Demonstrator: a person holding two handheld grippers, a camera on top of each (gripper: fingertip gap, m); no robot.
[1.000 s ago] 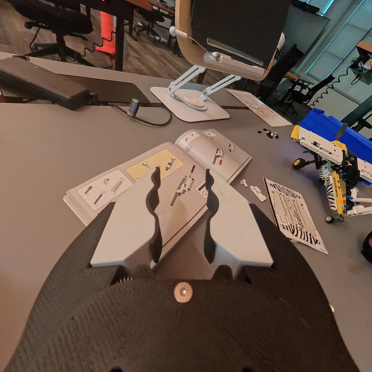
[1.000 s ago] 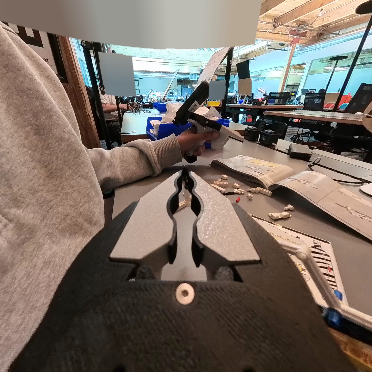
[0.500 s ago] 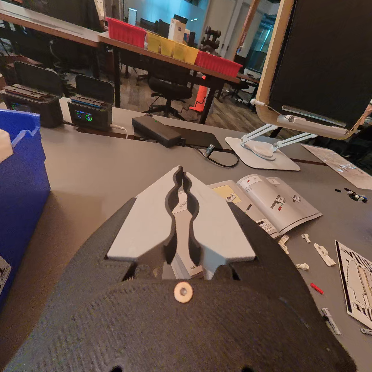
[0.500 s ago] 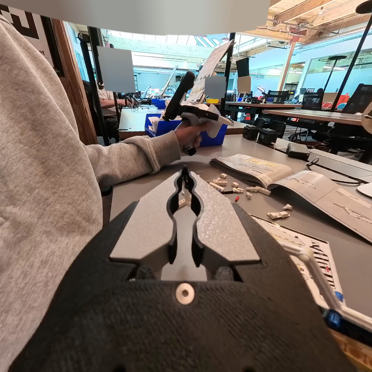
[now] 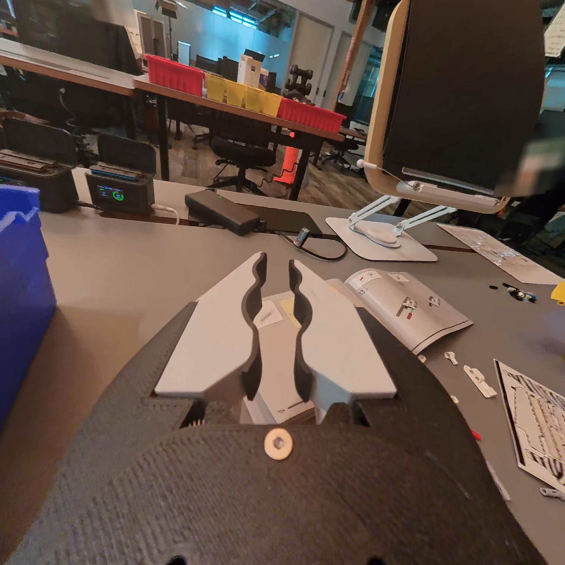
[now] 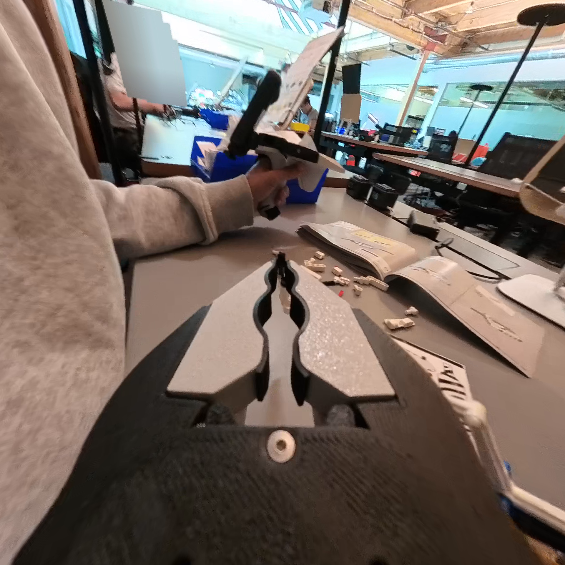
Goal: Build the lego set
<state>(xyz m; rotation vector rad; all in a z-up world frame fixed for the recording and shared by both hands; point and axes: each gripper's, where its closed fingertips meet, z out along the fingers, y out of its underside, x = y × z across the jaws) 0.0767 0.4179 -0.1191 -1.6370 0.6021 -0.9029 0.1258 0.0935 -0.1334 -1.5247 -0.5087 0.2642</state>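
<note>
My left gripper [image 5: 276,260] is a little open and empty, hovering over the left page of the open instruction booklet [image 5: 406,305]. It also shows in the right wrist view [image 6: 305,153], held up in a hand above the table. My right gripper [image 6: 279,260] is shut, with what looks like a small black piece pinched at its tips. Loose white pieces [image 6: 399,322] and a tiny red piece [image 6: 341,293] lie beside the booklet [image 6: 367,247]. A zebra-pattern sticker sheet [image 5: 538,422] lies to the right. A white beam of the model [image 6: 489,443] reaches into the lower right.
A blue bin [image 5: 18,290] stands at the left. A dark screen on a white stand [image 5: 382,241] is at the back right, with a black power brick [image 5: 220,211], a cable and charging cases [image 5: 122,189] behind. The person's grey sleeve [image 6: 168,208] crosses the table's left. About 35 cm separates my left fingertips from my right.
My left gripper swung left and lifted, closed almost shut, then reopened a little. My right gripper stayed shut and barely moved.
</note>
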